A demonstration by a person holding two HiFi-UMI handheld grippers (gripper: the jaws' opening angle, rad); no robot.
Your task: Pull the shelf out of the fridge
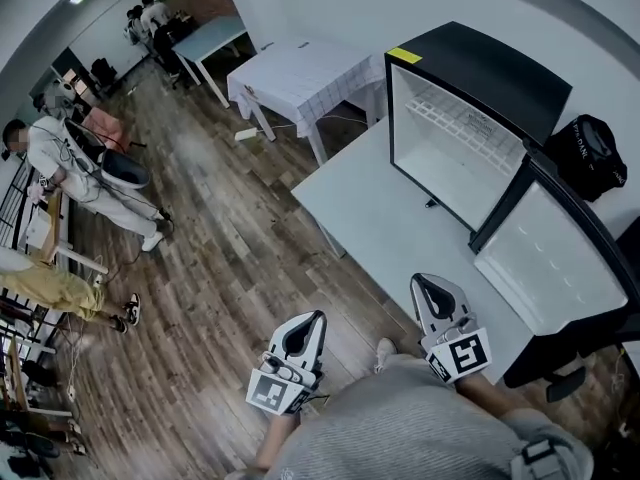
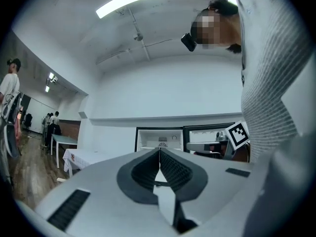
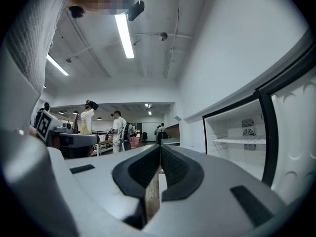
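The shelf (image 1: 455,118), crosswise in the fridge (image 1: 490,68), is seen well ahead-right of the closed, empty right gripper (image 1: 428,286) and farther from the closed, empty left gripper (image 1: 312,323).

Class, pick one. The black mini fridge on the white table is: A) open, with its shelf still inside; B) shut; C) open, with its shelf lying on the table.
A: the door stands open and the wire shelf sits inside the fridge.

Place: a big work room, like a lab
Floor: brown wood boards (image 1: 220,268)
Tables: white tables (image 1: 350,208), a small fridge (image 1: 470,98) on one
People: people (image 1: 70,163) standing about with gear
Lights: long lights (image 2: 132,0) overhead
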